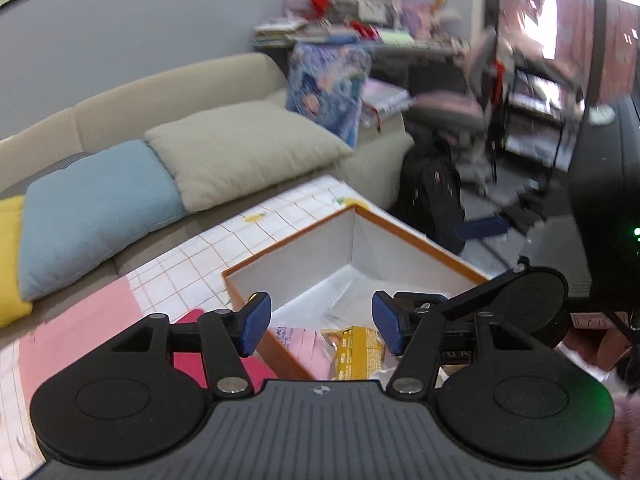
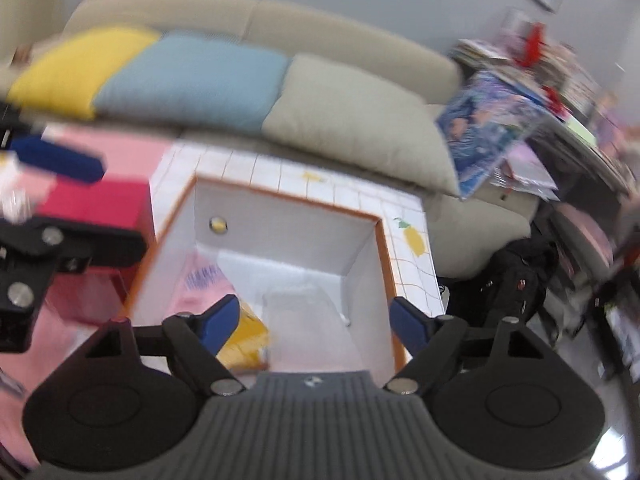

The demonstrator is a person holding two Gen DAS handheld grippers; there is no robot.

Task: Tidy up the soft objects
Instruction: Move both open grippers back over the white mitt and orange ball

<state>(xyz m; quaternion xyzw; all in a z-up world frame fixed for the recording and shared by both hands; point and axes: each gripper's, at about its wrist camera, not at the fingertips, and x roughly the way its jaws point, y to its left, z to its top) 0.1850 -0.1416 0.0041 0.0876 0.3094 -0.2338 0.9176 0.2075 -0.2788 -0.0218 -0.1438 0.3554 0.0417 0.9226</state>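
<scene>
A yellow packet point(image 2: 244, 336) lies flat on the floor of the white, orange-rimmed box point(image 2: 280, 236) at about 7 o'clock. A pink printed packet point(image 2: 198, 284) leans at its 11 o'clock against the left wall. A clear plastic pack point(image 2: 300, 312) lies just beside them at 3 o'clock.

The box point(image 2: 362, 240) looks like stiff card, with matt white inner walls and an orange edge. In it lie a pink packet point(image 2: 198, 286) and a yellow packet point(image 1: 356, 352), both of thin wrapper film, the yellow one slightly shiny and crinkled. The worktop point(image 1: 224, 252) wears a smooth, checked covering printed with lemons. Both the left gripper point(image 1: 320, 322) and the right gripper point(image 2: 316, 322) are matt black plastic with ribbed bodies, bright metal screw heads and blue pads point(image 1: 256, 322) of a finely textured, rubbery look. On the sofa point(image 1: 168, 92), the cushions point(image 1: 240, 152) are soft woven cloth, matt throughout.
</scene>
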